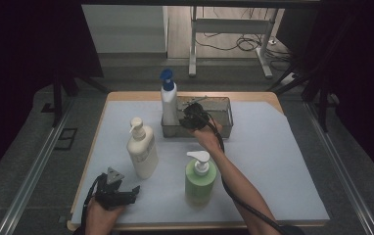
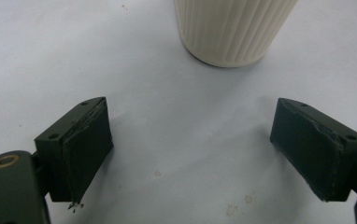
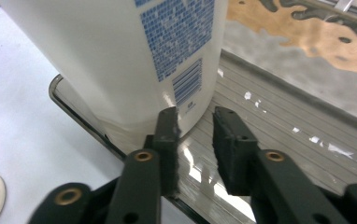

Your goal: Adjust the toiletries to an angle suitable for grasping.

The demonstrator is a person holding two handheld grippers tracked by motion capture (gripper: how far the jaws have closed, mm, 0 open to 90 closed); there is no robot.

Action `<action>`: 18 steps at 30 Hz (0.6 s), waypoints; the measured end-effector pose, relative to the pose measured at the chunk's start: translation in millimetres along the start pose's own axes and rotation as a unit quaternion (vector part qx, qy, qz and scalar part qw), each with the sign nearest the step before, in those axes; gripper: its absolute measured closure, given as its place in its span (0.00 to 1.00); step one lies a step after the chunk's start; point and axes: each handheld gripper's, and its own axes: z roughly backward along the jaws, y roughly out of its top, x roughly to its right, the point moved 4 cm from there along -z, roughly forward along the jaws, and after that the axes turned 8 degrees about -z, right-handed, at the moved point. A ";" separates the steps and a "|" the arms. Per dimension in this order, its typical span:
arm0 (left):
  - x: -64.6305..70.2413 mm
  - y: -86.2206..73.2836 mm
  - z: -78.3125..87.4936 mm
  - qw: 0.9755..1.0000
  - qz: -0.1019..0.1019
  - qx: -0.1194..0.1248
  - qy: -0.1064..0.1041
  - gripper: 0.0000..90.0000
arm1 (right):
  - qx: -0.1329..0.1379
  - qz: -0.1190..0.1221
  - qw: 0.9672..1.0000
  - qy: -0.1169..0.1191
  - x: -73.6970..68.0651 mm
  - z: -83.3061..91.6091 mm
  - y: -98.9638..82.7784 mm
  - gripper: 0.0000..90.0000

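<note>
A tall white plastic bottle with a blue pump top stands upright at the left end of a grey metal tray, at the far side of the pale blue surface. The right gripper is over the tray, just beside the bottle. In the right gripper view its two black fingers are a little apart, with nothing between them; one finger is right next to the bottle's blue label, and I cannot tell if it touches. The left gripper rests near the front left corner of the surface. Its fingers are spread wide and hold nothing. A cream ribbed pump bottle stands near it, and a green pump bottle stands near the front.
</note>
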 end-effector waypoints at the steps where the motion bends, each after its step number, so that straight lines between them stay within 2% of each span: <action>1: 0.0 0.0 0.0 1.000 0.000 0.000 0.000 0.14 | 0.003 -0.001 1.000 0.001 0.3 1.8 0.0 0.75; 5: 0.1 -0.1 -0.1 1.000 0.000 0.000 0.000 0.14 | 0.015 0.009 1.000 0.008 3.1 13.4 0.9 0.61; 6: 0.1 -0.1 -0.1 1.000 0.000 0.001 0.000 0.14 | 0.015 0.009 1.000 0.008 3.1 13.4 0.9 0.61; 7: 0.1 -0.1 -0.2 1.000 0.001 0.001 0.000 0.14 | 0.017 0.014 1.000 0.017 3.4 18.6 1.6 0.56; 18: 0.0 -0.2 -0.2 1.000 0.000 0.001 0.000 0.14 | 0.033 0.045 0.997 0.044 0.9 43.5 -1.2 0.40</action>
